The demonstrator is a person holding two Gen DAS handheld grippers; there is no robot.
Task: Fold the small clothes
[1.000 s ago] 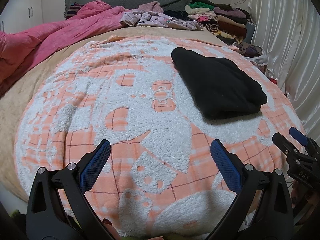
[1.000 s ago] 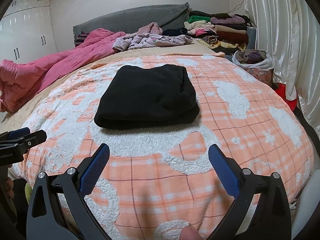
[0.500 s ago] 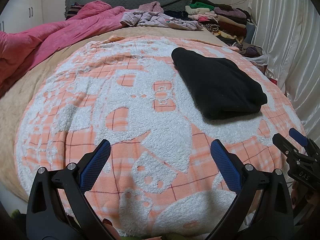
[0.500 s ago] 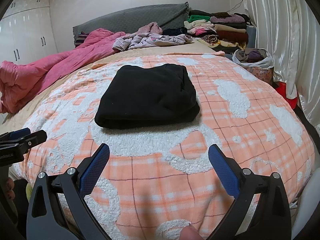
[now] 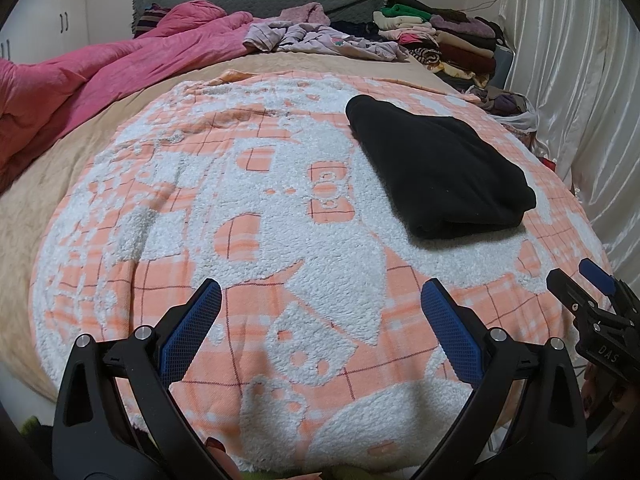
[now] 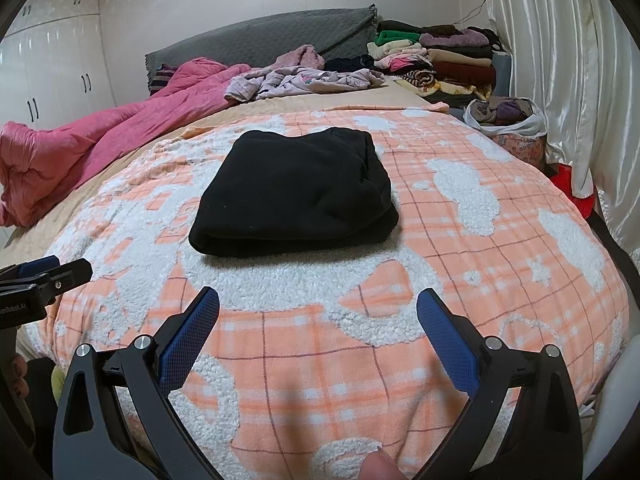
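Note:
A black garment (image 5: 436,168) (image 6: 296,196) lies folded into a thick rectangle on the orange-and-white fleece blanket (image 5: 240,216) (image 6: 460,240). My left gripper (image 5: 320,300) hangs open over the blanket's near edge, well short of the garment and to its left, with nothing between its blue pads. My right gripper (image 6: 318,304) is open too, straight in front of the garment's near folded edge and apart from it. Each gripper shows in the other's view: the right gripper (image 5: 588,292) at the right edge, the left gripper (image 6: 48,276) at the left edge.
A pink quilt (image 5: 80,80) is bunched at the left of the bed. Loose lilac clothes (image 6: 304,80) lie by the grey headboard (image 6: 260,40). Stacked folded clothes (image 6: 440,60) and a white bag of clothes (image 6: 508,120) stand at the right, beside a white curtain (image 6: 560,80).

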